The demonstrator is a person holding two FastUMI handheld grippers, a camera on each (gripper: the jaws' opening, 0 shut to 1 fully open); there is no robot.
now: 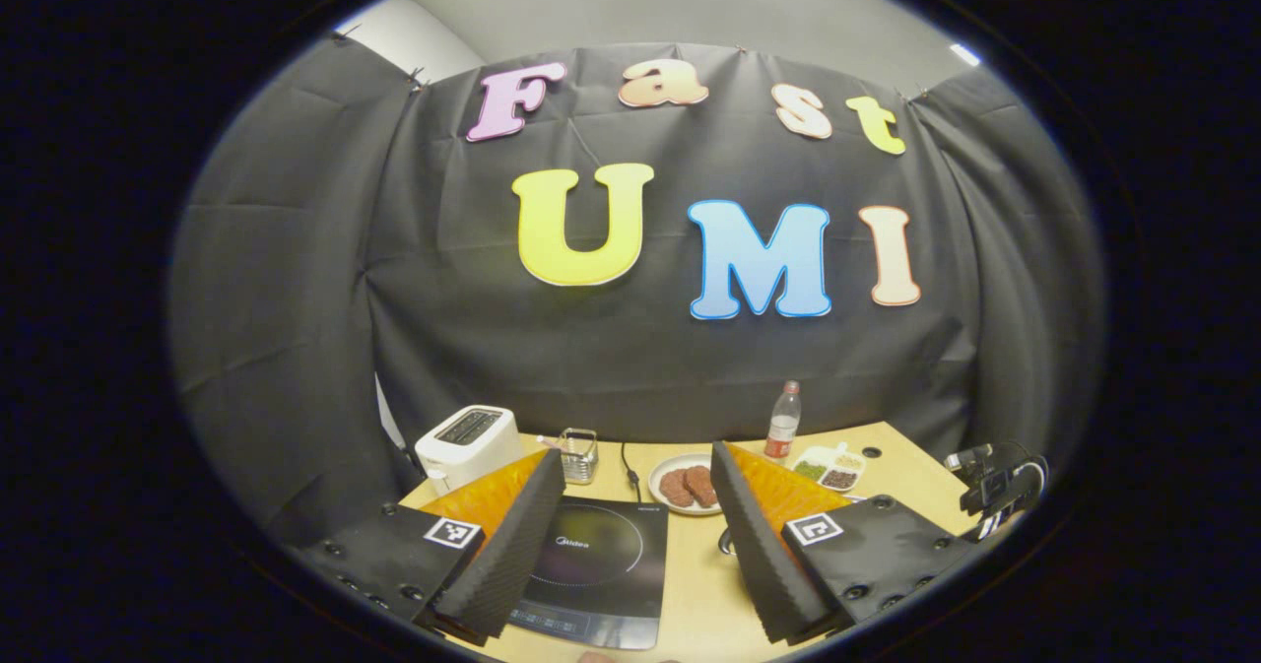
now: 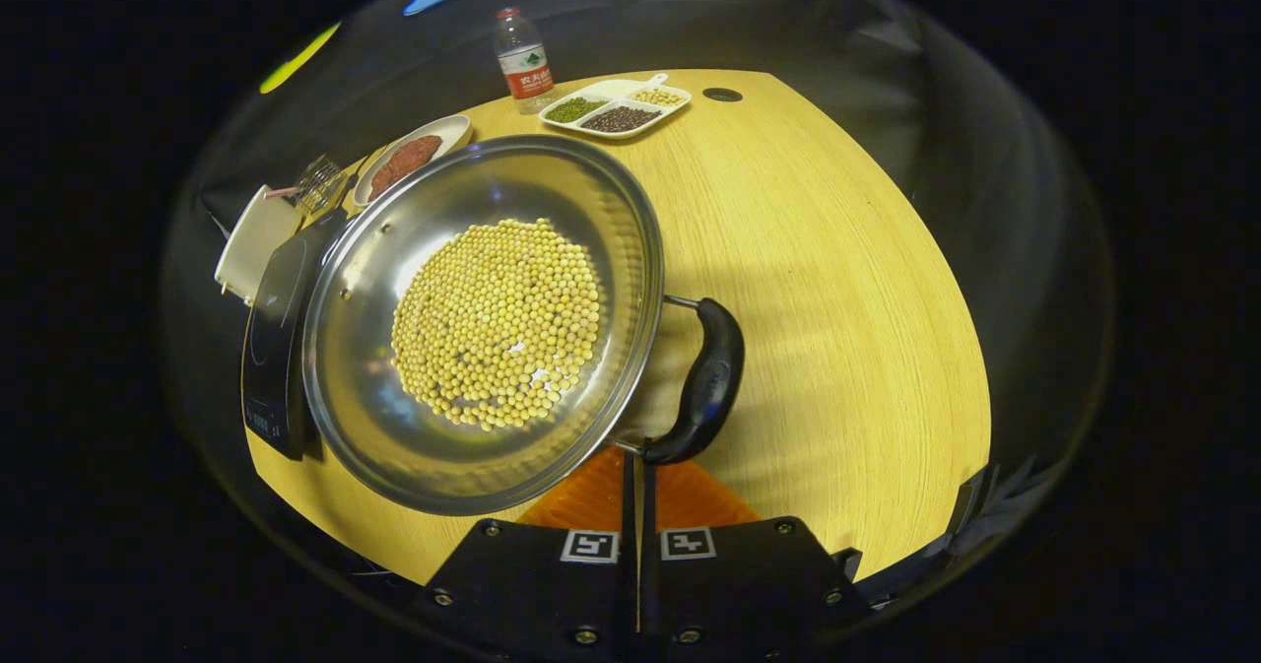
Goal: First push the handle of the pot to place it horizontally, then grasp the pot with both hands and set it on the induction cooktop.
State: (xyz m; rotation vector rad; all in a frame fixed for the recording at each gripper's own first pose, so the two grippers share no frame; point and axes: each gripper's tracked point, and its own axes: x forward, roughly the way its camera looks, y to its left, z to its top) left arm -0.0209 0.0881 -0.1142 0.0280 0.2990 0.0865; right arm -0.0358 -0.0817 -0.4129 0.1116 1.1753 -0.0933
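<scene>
A steel pot point(image 2: 374, 417) holding a layer of yellow soybeans point(image 2: 497, 323) stands on the wooden table point(image 2: 837, 279) in the right gripper view. Its black loop handle point(image 2: 711, 377) sticks out on the right side of the rim. My right gripper point(image 2: 635, 461) is shut, its tips right at the near end of that handle, nothing between the fingers. The black induction cooktop point(image 2: 268, 348) lies just left of the pot. In the left gripper view my left gripper point(image 1: 635, 456) stands open above the cooktop point(image 1: 596, 564), which lies between its fingers.
Along the back of the table stand a white toaster point(image 1: 465, 443), a small wire rack point(image 1: 579, 451), a plate of meat point(image 1: 690, 486), a water bottle point(image 1: 783, 422) and a divided dish of beans point(image 1: 832, 468). The other gripper point(image 1: 1000, 491) shows at the far right.
</scene>
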